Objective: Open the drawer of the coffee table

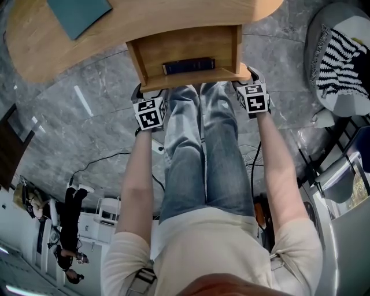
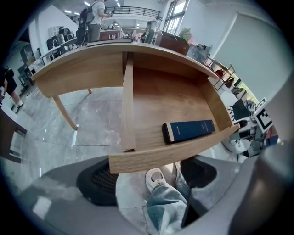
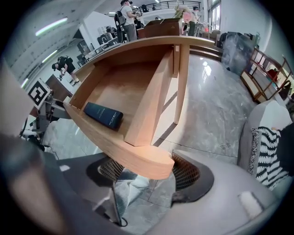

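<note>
The wooden coffee table (image 1: 173,14) has its drawer (image 1: 191,49) pulled out toward me, and a dark blue book (image 1: 188,65) lies at the drawer's front. My left gripper (image 1: 151,93) sits just under the front panel's left end, my right gripper (image 1: 247,78) under its right end. In the left gripper view the curved front panel (image 2: 170,153) runs across above the gripper (image 2: 147,179), whose jaws stand wide apart without pinching it. In the right gripper view the panel's rounded end (image 3: 147,165) hangs over the gripper (image 3: 151,176), which is also spread wide. The book (image 2: 188,131) (image 3: 103,114) shows in both.
A teal pad (image 1: 78,14) lies on the tabletop. My legs in jeans (image 1: 202,150) reach under the drawer, with a white shoe (image 2: 156,179) on the grey marble floor. At the right stands a grey pouf with a striped cloth (image 1: 341,58). People stand far off.
</note>
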Demonstrator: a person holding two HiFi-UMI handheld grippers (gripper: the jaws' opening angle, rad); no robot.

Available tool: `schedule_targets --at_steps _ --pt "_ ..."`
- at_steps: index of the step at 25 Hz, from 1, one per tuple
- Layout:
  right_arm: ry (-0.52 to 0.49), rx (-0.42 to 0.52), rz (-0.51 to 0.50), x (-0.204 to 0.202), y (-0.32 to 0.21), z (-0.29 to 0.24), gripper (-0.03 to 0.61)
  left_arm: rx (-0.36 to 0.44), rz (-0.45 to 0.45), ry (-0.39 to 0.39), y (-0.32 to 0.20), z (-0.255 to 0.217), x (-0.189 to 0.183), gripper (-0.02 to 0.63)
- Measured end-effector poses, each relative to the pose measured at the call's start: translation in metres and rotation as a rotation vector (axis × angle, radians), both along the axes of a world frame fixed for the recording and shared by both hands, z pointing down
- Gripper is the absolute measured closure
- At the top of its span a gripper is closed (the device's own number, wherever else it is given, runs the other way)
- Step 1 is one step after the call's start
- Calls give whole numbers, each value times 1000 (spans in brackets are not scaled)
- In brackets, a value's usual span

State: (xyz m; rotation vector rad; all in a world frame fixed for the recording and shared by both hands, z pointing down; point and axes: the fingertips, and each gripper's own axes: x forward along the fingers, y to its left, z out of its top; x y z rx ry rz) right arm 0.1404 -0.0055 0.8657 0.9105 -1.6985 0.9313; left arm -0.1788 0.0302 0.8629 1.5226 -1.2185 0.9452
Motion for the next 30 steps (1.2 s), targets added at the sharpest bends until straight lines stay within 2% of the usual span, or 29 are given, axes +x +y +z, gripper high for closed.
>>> schedule_targets --at_steps 9,15,19,26,30 --pt "43 -31 -46 0 3 16 255 -54 21 -16 3 18 0 189" --pt "35 -5 -38 -1 1 19 253 -48 22 -16 2 20 -2 189" --pt "52 -24 -41 -1 3 19 252 -63 28 -17 4 20 -1 188" --pt "73 -13 54 4 7 7 244 -98 62 -21 5 14 -1 187" --pt "65 -6 30 0 9 -9 249 -93 60 -20 7 0 -2 187"
